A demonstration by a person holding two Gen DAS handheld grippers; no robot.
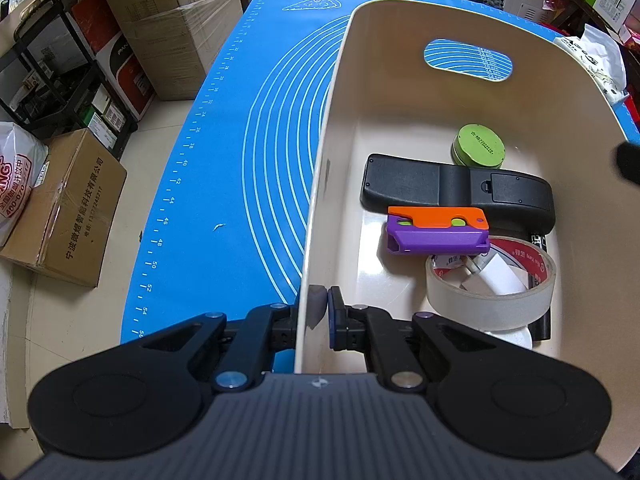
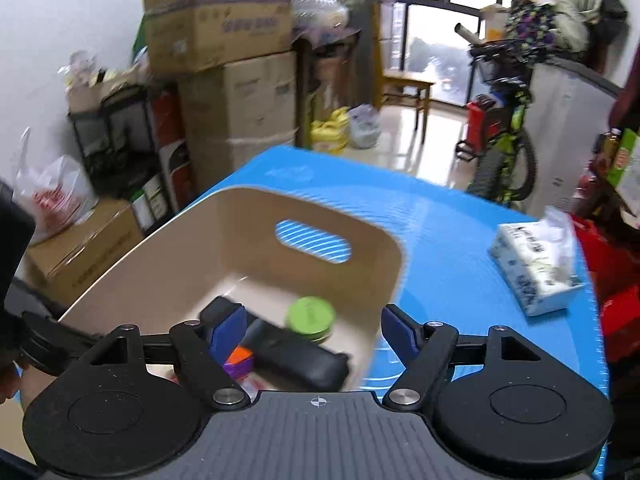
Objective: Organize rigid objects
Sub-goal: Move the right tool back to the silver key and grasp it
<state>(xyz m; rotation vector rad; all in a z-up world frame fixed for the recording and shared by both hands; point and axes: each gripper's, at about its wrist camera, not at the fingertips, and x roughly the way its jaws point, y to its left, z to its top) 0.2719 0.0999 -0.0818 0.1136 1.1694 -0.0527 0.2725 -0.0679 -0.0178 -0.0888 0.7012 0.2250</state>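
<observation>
The desk (image 1: pixel 224 128), covered by a blue baking mat, carried a cream bin (image 1: pixel 400 92) with a slot handle, and a tissue pack (image 2: pixel 536 268) lay well apart from the bin on the mat. Inside the bin lay a black remote (image 1: pixel 456 192), face down, with a roll of tape (image 1: pixel 492 284) near it, a white plug resting inside the roll. An orange and purple toy knife (image 1: pixel 438 230) leaned on the remote, and a green tin (image 1: pixel 478 146) sat just beyond it.

The left tool (image 1: pixel 318 308) was pinched tight on the bin's near wall, one pad on each side. The right tool (image 2: pixel 316 328) stood wide apart above the bin with nothing between its pads.

Judged from here, the main risk was the left grip: a tug or twist could tip the bin and slide its contents. The right tool, if lowered carelessly, might knock the rim.

The right view was smeared by motion, so the bin's contents blurred there. A dark object beneath the tape roll was mostly hidden, and the bin's near right corner was cut off.
</observation>
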